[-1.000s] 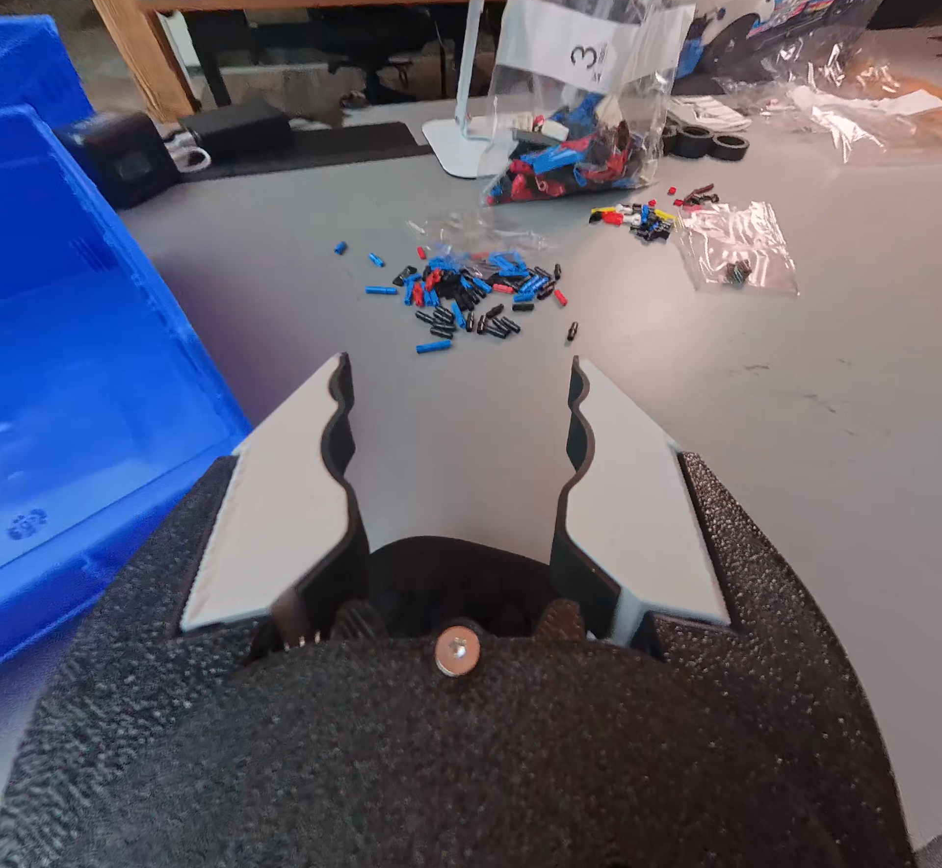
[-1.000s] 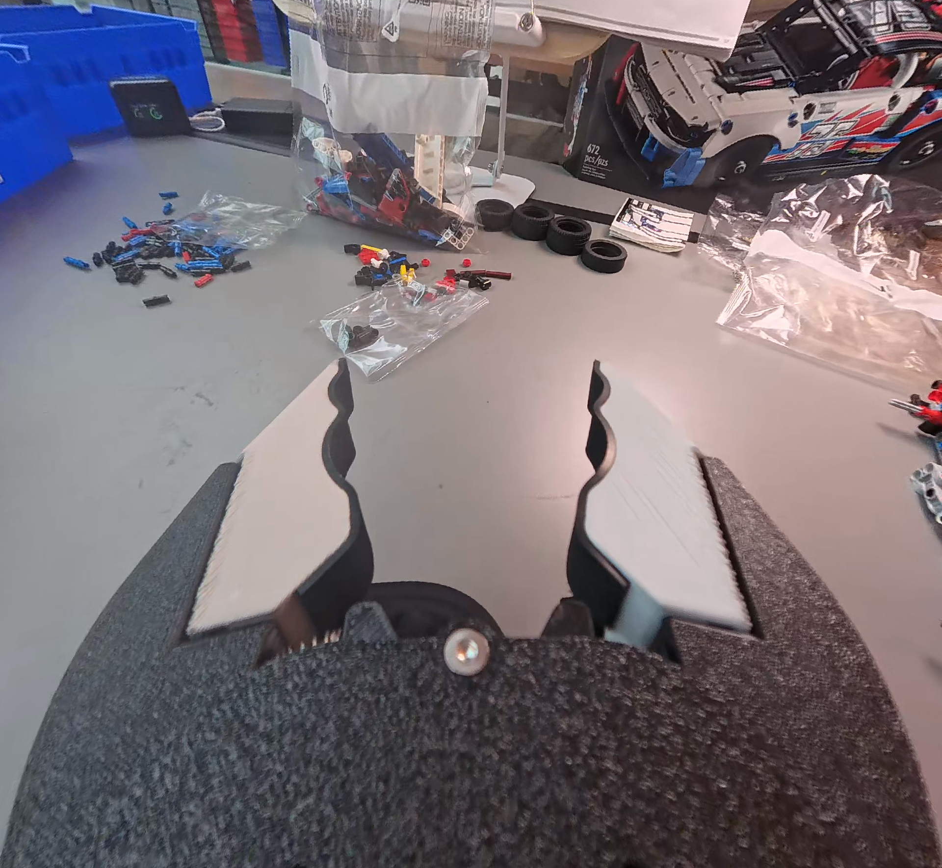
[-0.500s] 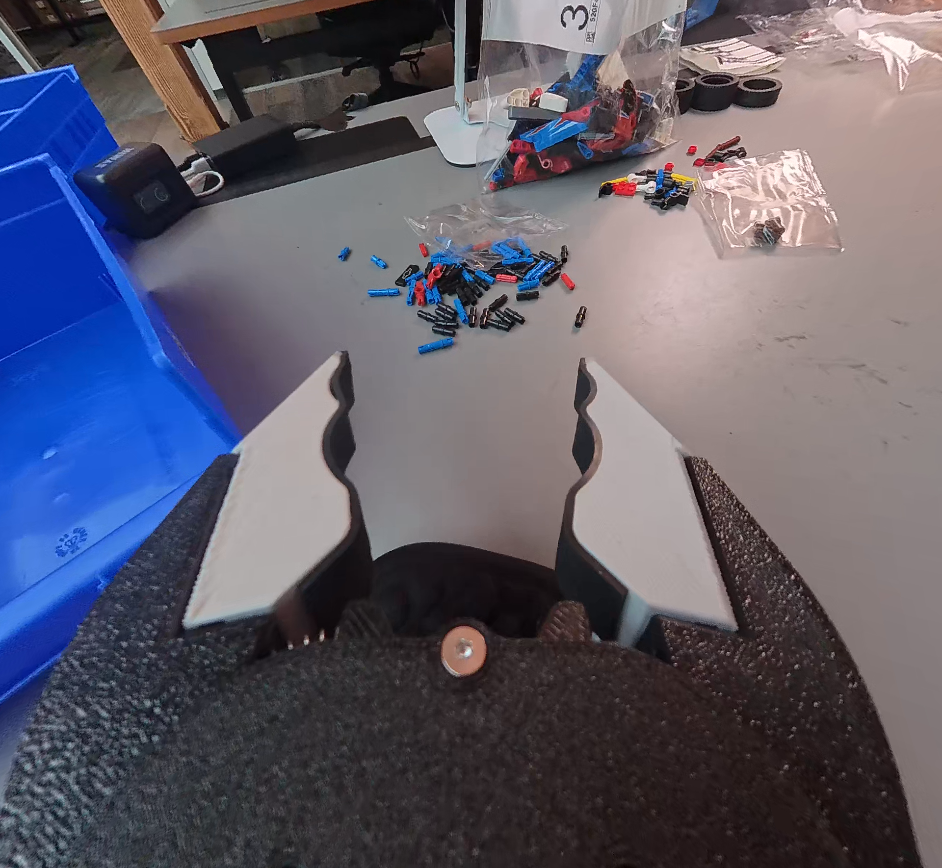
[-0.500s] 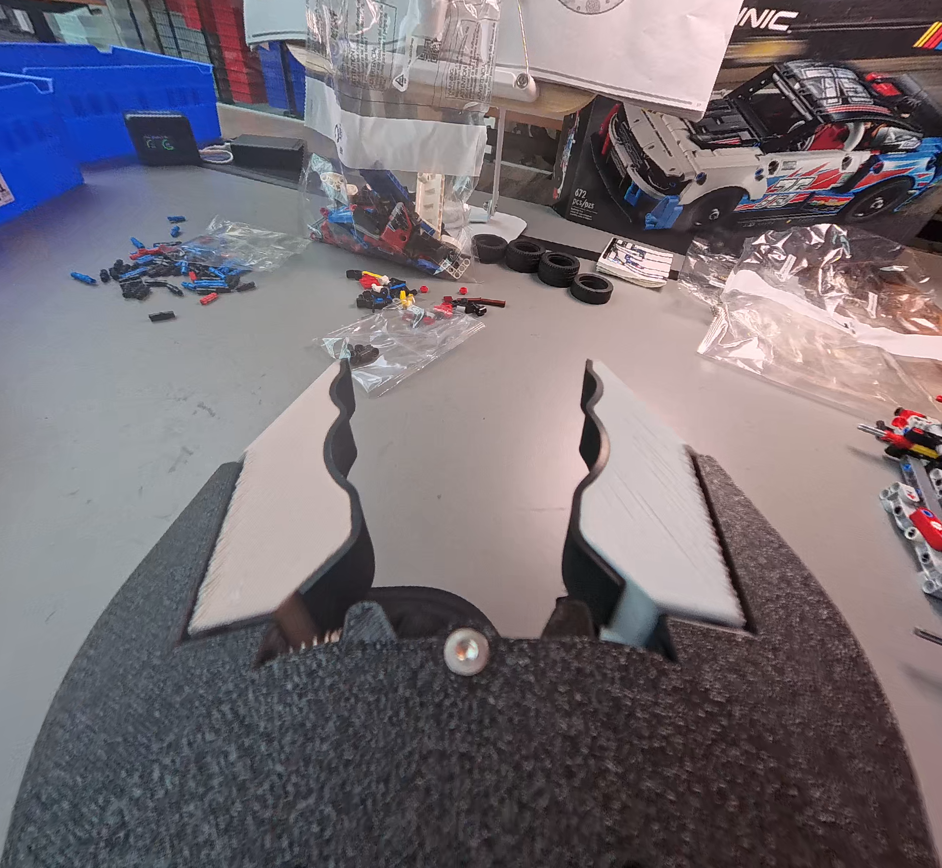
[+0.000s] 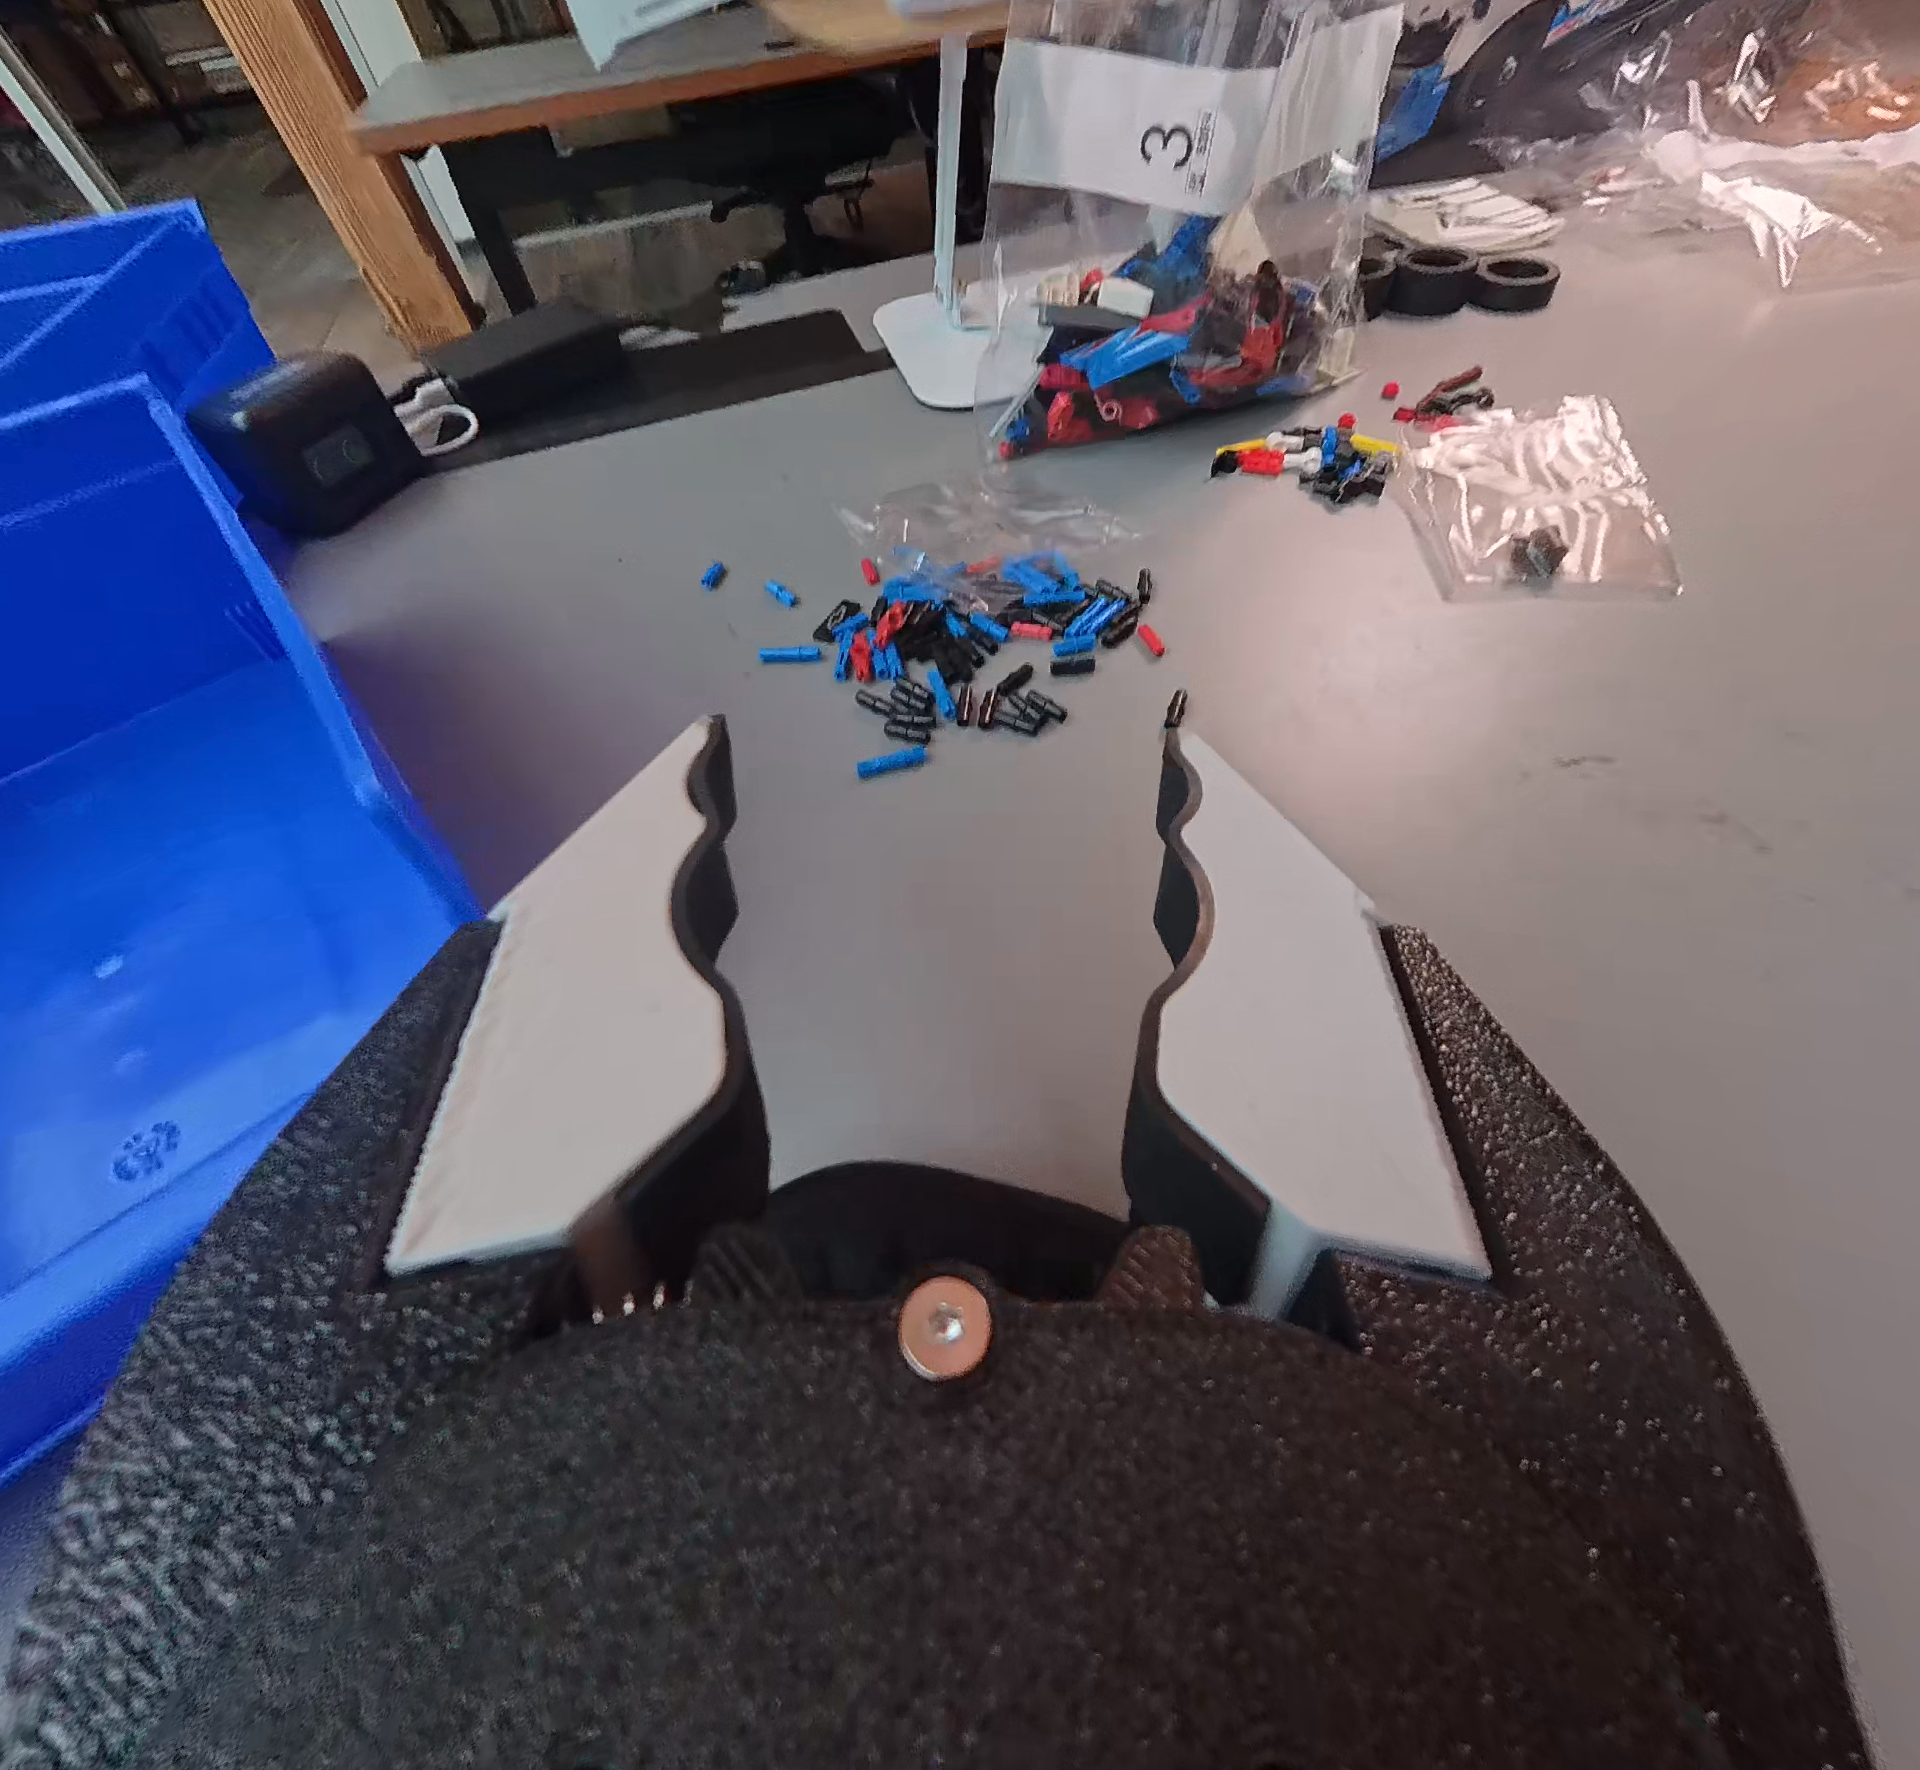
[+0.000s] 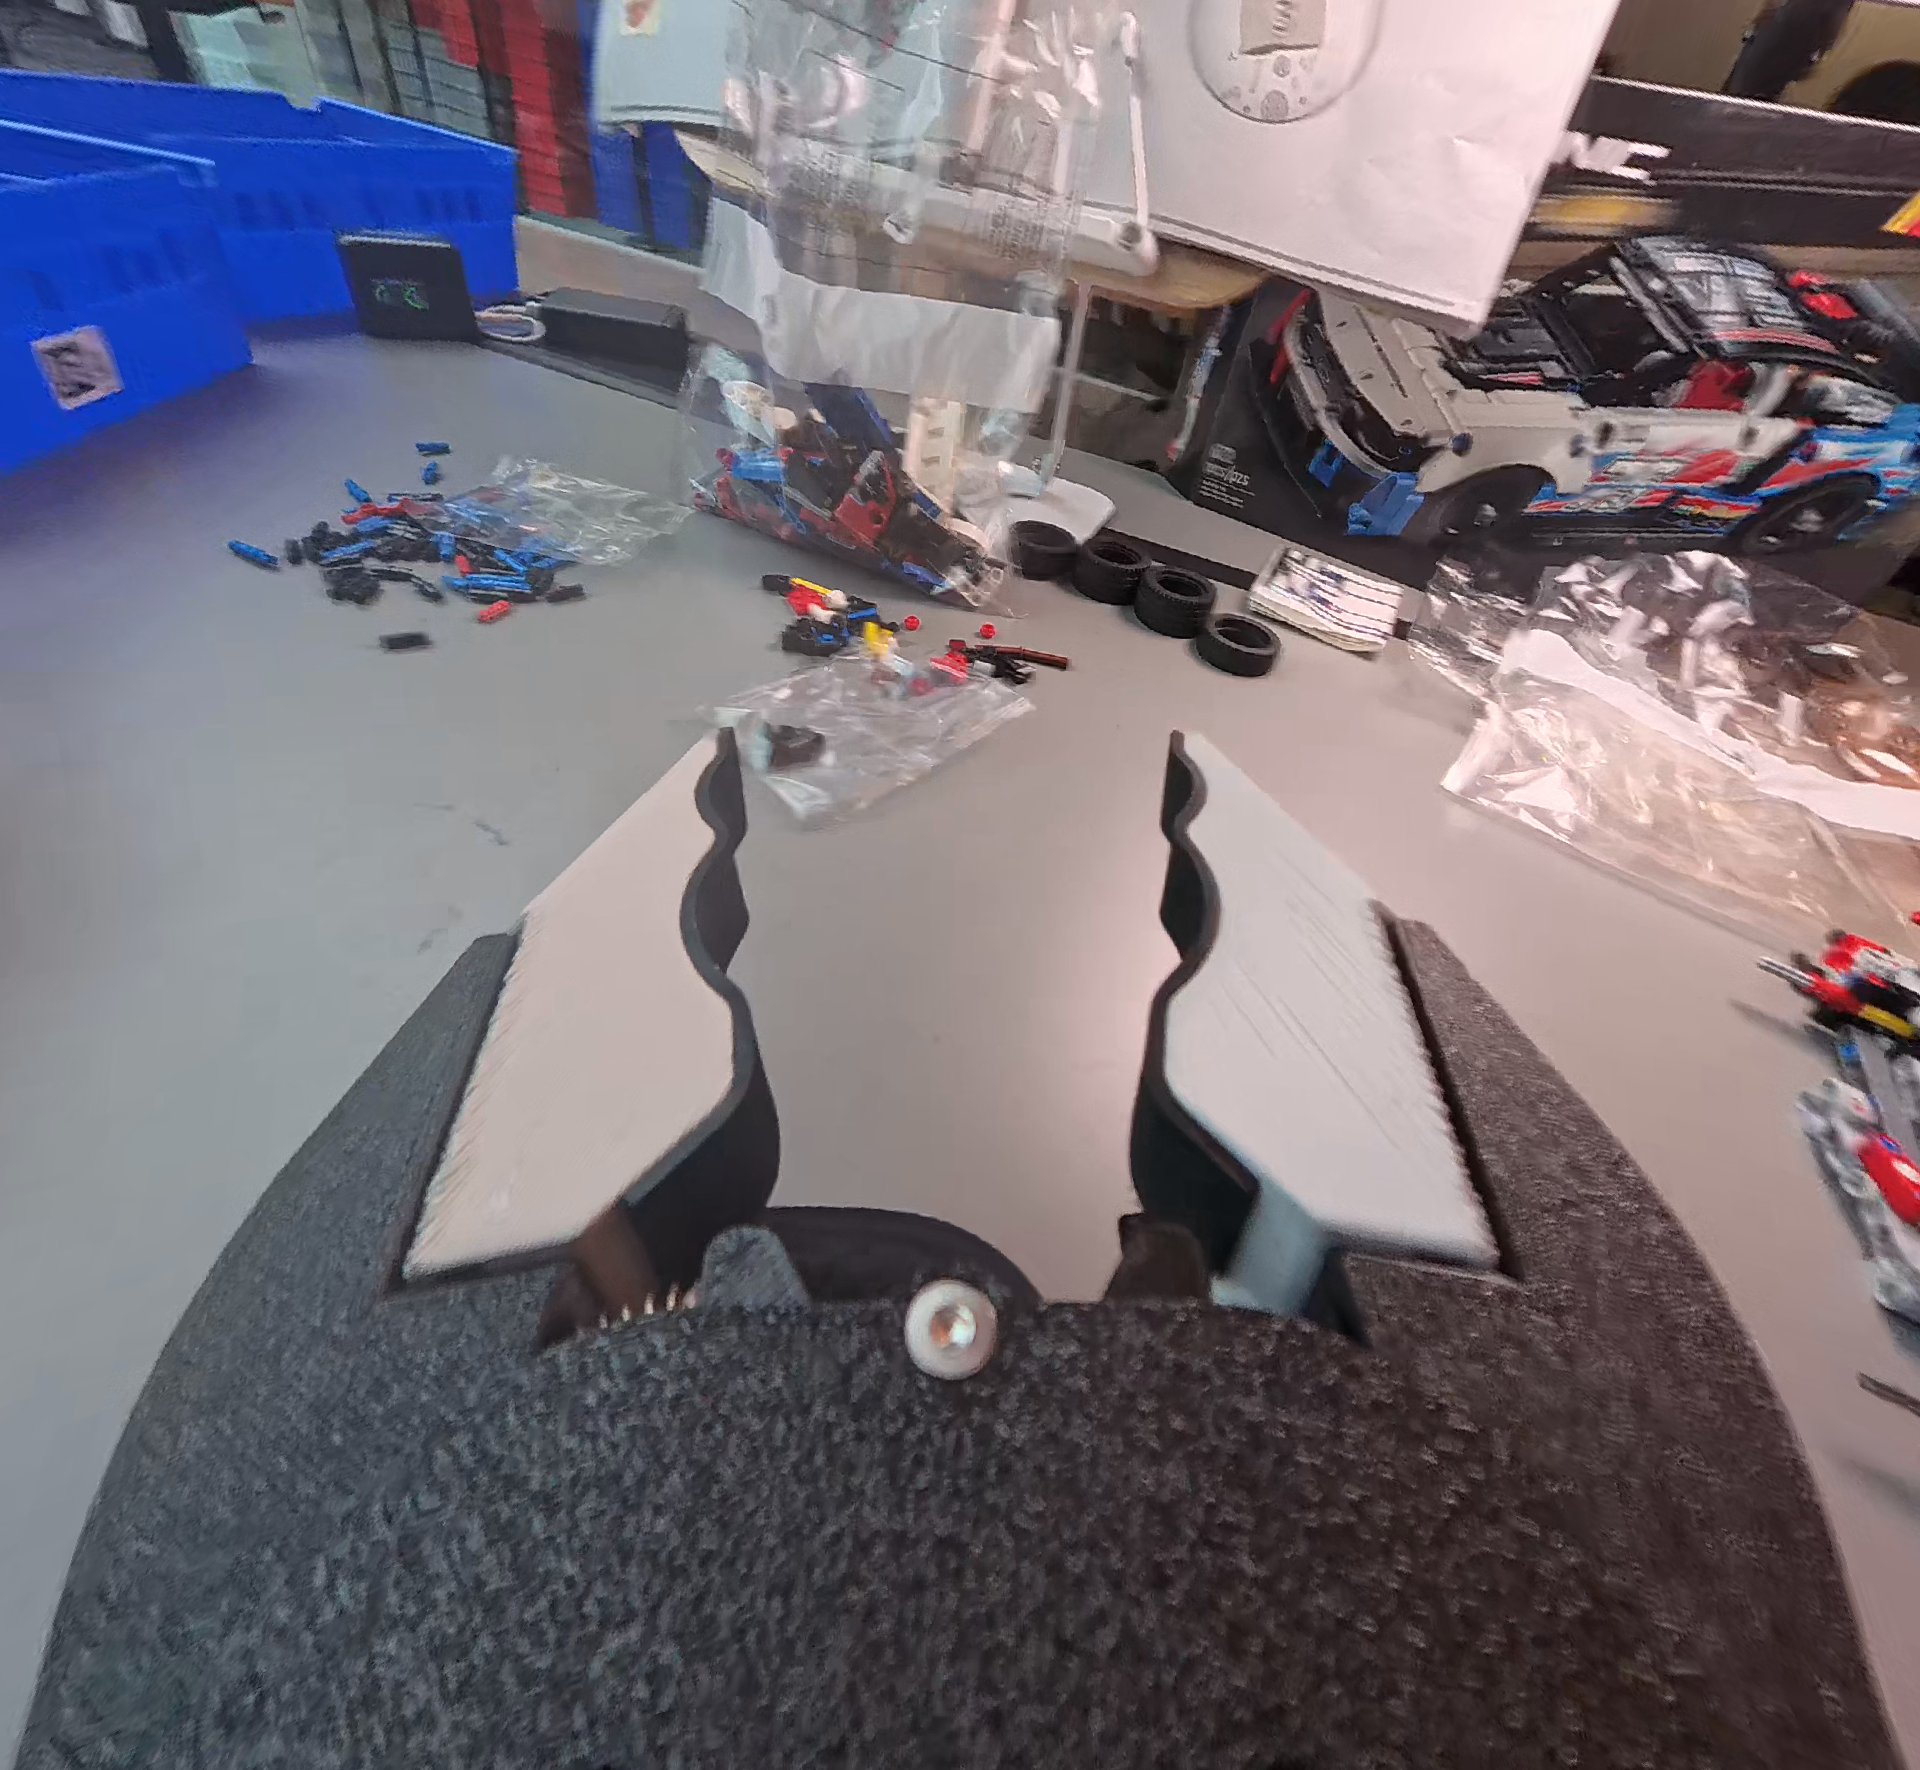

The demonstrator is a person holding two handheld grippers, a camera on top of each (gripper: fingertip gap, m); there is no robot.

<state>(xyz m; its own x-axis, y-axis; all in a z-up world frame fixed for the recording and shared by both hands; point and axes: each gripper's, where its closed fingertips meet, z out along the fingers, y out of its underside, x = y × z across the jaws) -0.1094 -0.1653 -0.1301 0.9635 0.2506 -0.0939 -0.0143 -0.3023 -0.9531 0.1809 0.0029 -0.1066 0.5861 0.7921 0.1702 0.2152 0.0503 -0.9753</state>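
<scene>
My left gripper [image 5: 945,733] is open and empty above the grey table [image 5: 1507,837]. Just beyond its tips lies a pile of small blue, black and red pins [image 5: 966,640]. A clear bag of toy building parts [image 5: 1174,266] stands behind the pile. My right gripper [image 6: 951,744] is open and empty. A small clear bag [image 6: 883,744] lies just past its left fingertip. The pin pile also shows in the right wrist view [image 6: 416,557], far left. The parts bag [image 6: 873,432] stands farther back there.
Blue bins [image 5: 135,785] stand at the left. Several black tyres [image 6: 1153,588], a toy car box [image 6: 1621,432], crumpled clear plastic [image 6: 1683,744] and a part-built model [image 6: 1870,1045] lie at the right. A white lamp stand [image 5: 945,286] and a black box [image 5: 312,442] stand behind.
Both grippers have tilted up and drawn back a little, so the things on the table sit lower in each view. Both stay open and empty.
</scene>
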